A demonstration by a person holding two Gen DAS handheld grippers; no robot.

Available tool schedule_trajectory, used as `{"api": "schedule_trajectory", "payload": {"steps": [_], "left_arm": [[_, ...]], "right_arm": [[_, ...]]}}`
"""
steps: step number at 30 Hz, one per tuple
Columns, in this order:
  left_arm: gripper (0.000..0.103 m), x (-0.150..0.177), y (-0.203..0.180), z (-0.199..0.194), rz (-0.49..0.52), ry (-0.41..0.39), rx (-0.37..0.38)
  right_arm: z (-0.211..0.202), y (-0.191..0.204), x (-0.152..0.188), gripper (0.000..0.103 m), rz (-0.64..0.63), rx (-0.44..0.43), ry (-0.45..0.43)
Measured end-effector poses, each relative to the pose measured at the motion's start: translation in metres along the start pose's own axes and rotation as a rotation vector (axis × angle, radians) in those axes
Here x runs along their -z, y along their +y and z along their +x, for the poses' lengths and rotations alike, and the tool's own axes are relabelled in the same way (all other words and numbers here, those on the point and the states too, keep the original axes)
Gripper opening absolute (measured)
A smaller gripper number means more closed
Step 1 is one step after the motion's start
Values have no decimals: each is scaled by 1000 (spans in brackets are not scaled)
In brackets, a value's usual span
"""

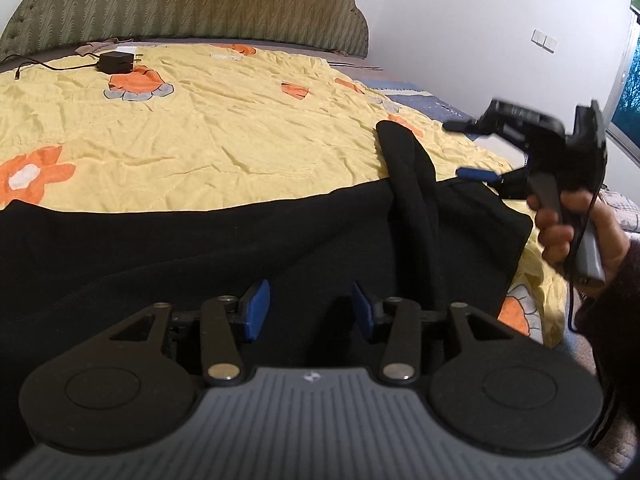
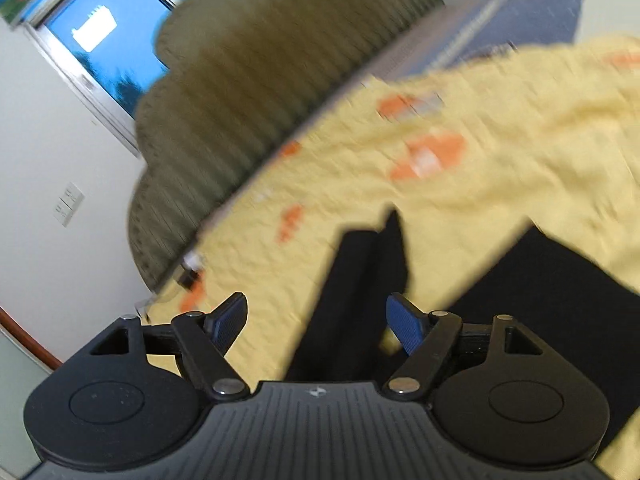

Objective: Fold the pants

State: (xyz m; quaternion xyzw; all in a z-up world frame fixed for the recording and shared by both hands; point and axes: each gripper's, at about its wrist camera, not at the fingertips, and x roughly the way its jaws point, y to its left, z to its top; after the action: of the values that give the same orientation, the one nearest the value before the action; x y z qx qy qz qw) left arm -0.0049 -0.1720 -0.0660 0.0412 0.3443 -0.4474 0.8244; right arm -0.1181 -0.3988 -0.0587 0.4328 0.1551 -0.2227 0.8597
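Pants [image 1: 200,248] lie under both grippers' parted, empty jaws on the bedspread [image 1: 200,132].

The left tool [image 1: 308,308] points forward and downward with its blue pads [image 1: 256,308] apart and nothing pinched between them. The right tool [image 1: 476,148], gripped by a hand [image 1: 568,236] near the bed's right edge, is tilted, its jaws spread wide and empty.

Bedspread [image 1: 208,136] beyond pants [image 1: 200,248] open; charger [image 1: 116,63] near headboard [image 1: 192,4].
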Motion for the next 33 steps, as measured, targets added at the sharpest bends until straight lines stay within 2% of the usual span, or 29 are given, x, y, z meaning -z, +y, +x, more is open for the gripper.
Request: {"api": "schedule_trajectory", "payload": {"steps": [2, 4, 6, 10, 14, 19, 20, 22, 23, 24, 30, 33], "left_arm": [[44, 2, -1, -1, 8, -6, -1], [44, 2, -1, -1, 9, -8, 0], [45, 2, 0, -1, 3, -8, 5], [45, 2, 1, -2, -5, -9, 11], [45, 1, 0, -3, -14, -9, 14], [46, -6, -12, 0, 9, -4, 34], [46, -8, -16, 0, 16, -3, 50], [49, -10, -24, 1, 34, -5, 80], [51, -11, -27, 2, 45, -4, 84], [51, -11, -30, 4, 55, -1, 82], [51, -23, -40, 23, 37, 42, 114], [51, -29, -47, 24, 59, 43, 140]], "right_arm": [[2, -5, 2, 77, 15, -28, -2], [8, -3, -2, 77, 45, -96, -1], [19, -1, -9, 72, 82, -152, 19], [52, -2, -17, 66, 123, -109, 68], [64, -8, -16, 64, 130, -58, 67], [78, -7, -18, 62, 136, -70, 60], [85, -6, -18, 56, 130, -67, 84], [90, -10, -18, 36, 157, -60, 94], [88, -12, -18, 19, 170, -81, 86], [84, -13, -17, 9, 168, -100, 73], [48, -9, -13, 6, 116, -74, -41], [15, -8, -10, 6, 112, -54, -127]]}}
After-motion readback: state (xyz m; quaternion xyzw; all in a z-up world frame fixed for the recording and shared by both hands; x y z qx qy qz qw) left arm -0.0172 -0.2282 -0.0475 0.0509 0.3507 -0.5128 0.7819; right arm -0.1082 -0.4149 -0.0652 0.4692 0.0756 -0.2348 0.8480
